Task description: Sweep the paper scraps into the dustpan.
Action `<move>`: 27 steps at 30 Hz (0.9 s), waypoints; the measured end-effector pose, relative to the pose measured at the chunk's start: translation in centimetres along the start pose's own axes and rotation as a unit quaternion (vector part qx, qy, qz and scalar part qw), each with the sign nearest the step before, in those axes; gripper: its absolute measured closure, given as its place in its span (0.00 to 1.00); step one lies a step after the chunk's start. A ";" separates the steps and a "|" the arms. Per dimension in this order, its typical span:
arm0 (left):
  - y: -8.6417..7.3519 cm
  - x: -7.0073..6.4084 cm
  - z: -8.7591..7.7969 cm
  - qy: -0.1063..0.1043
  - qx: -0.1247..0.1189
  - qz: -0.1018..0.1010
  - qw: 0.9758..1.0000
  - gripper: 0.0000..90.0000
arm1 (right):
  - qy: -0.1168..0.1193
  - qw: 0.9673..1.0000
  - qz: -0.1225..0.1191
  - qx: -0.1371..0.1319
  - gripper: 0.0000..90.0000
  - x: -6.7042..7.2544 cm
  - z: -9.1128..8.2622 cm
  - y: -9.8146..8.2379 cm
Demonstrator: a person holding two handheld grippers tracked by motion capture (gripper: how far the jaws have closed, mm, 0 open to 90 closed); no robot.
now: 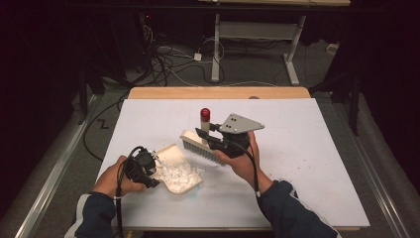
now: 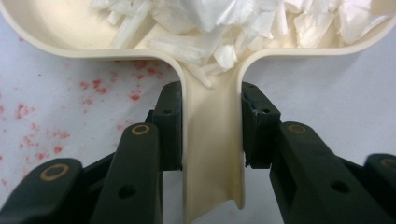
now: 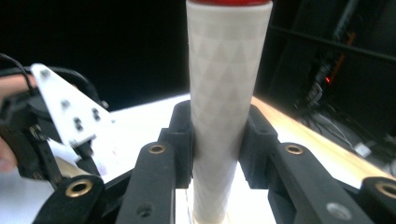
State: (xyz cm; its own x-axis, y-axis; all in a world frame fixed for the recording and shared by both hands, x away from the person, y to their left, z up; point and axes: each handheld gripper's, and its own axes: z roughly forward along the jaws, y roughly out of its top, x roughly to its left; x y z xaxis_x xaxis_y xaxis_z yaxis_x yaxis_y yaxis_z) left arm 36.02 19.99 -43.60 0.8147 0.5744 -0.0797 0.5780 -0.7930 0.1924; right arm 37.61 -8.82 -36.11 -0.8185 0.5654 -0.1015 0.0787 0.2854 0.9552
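We are clamping the dustpan (image 2: 212, 154) handle with the left gripper (image 2: 212, 135) and the brush (image 1: 200, 147) handle with the right gripper (image 3: 219, 144) (both jaws tight); tilting the pan risks spilling the heaped paper scraps (image 1: 177, 173).

The high view is dim, its surroundings nearly black, with only the white table (image 1: 297, 148) lit. Both gripper views are brighter; the brush handle (image 3: 228, 93) glares, softly blurred.

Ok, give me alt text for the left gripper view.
The left gripper clamps the flat handle of a cream dustpan, one black jaw on each side. The pan holds white paper scraps and rests on a white table speckled with red.
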 end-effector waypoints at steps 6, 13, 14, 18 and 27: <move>0.2 -0.3 0.1 -0.005 0.004 0.004 1.000 0.70 | -0.055 0.998 -0.004 0.034 0.79 -1.4 -1.2 -1.4; 0.1 -0.7 0.1 0.005 0.014 0.006 1.000 0.70 | -0.080 0.995 -0.018 0.060 0.79 -1.0 -0.5 -2.4; 0.2 -0.7 0.2 0.006 0.018 0.006 1.000 0.70 | -0.076 0.995 -0.018 0.060 0.79 -0.7 -0.3 -2.4; 0.4 -1.0 0.3 0.016 0.028 0.009 0.999 0.70 | -0.055 0.996 -0.022 0.070 0.78 1.2 0.5 -2.4; 0.4 -1.2 0.1 0.020 0.021 0.010 1.000 0.70 | -0.024 0.998 0.010 0.059 0.78 4.2 2.5 -1.5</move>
State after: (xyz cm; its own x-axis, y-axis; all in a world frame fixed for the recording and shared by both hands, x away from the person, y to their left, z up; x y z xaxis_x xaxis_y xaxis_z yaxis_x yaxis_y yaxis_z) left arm 35.25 18.96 -43.54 0.8242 0.5651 -0.0361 0.5635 -0.8122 0.1514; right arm 35.49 -5.01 -38.66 -0.7887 0.6068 -0.0988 0.1630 0.3614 0.9181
